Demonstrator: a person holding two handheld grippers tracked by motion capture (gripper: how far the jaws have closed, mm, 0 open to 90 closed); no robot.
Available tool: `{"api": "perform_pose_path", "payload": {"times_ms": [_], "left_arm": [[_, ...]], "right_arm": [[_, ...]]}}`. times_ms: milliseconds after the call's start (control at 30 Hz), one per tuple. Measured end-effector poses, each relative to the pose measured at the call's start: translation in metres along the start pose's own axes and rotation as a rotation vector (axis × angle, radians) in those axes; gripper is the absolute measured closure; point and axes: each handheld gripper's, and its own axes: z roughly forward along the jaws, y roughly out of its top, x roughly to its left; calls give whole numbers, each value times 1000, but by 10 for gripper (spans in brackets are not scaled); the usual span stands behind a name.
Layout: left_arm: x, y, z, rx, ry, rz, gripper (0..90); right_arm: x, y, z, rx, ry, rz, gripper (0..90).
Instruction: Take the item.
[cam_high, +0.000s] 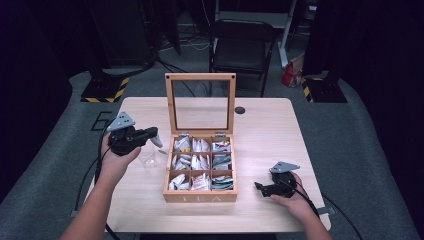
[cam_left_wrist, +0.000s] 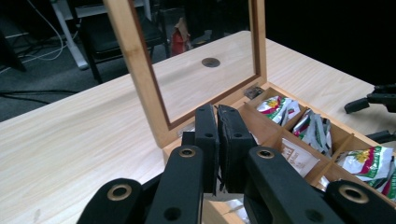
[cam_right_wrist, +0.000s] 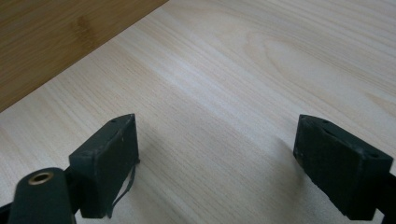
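Note:
A wooden tea box (cam_high: 200, 197) stands mid-table with its glass lid (cam_high: 200, 77) upright, and sachets (cam_high: 200, 162) fill its compartments. My left gripper (cam_high: 154, 134) hovers just left of the box's far corner, jaws pressed together. A small pale sachet (cam_high: 158, 142) sticks out under its tips. In the left gripper view the shut jaws (cam_left_wrist: 218, 111) point at the lid frame (cam_left_wrist: 140, 70) and the sachets (cam_left_wrist: 275, 107). My right gripper (cam_high: 258, 187) rests on the table right of the box, open. In the right gripper view its jaws (cam_right_wrist: 215, 123) stand wide over bare wood beside the box wall (cam_right_wrist: 46, 42).
A small clear container (cam_high: 148, 157) sits on the table below the left gripper. A dark round grommet (cam_high: 240, 110) marks the table's far side. A black chair (cam_high: 242, 47) stands behind the table. Cables trail from both grippers.

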Motion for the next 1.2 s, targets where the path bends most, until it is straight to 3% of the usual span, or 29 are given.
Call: {"api": "perform_pose_path", "payload": {"times_ms": [667, 1200], "left_arm": [[32, -11, -19, -13, 86, -61, 870], [48, -30, -12, 5, 137, -118, 868]], "right_arm": [[0, 0, 0, 0, 0, 0, 133], [0, 0, 0, 1, 0, 0, 133]]}}
